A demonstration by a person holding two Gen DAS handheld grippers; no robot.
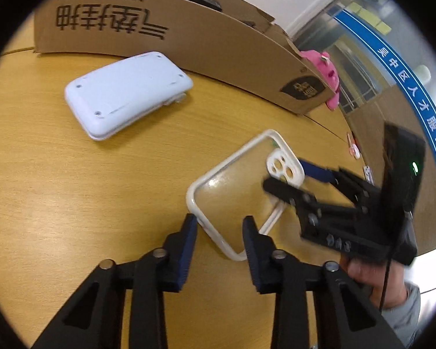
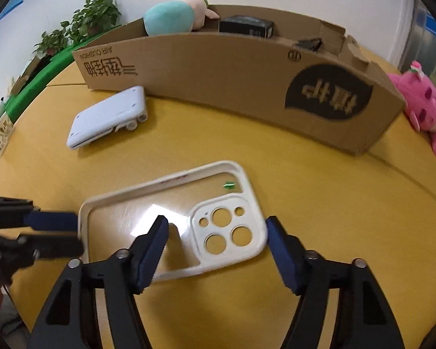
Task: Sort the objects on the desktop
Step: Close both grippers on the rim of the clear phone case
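A clear phone case with a white rim [image 1: 235, 192] [image 2: 171, 218] lies flat on the yellow wooden table. My left gripper [image 1: 219, 232] is open, its fingers straddling the case's near short end. My right gripper [image 2: 216, 232] is open around the case's camera-cutout end; it also shows in the left wrist view [image 1: 287, 177]. In the right wrist view the left gripper [image 2: 69, 229] reaches the case's left end. A pale blue-white folded device [image 1: 128, 93] [image 2: 107, 117] lies farther back near the cardboard box [image 1: 189, 49] [image 2: 247, 87].
The open cardboard box holds a teal plush [image 2: 171, 17], a black box [image 2: 247, 27] and a small dark clip [image 2: 309, 43]. A pink plush [image 2: 424, 107] [image 1: 325, 72] lies at the box's right end. Potted plants [image 2: 81, 23] stand far left.
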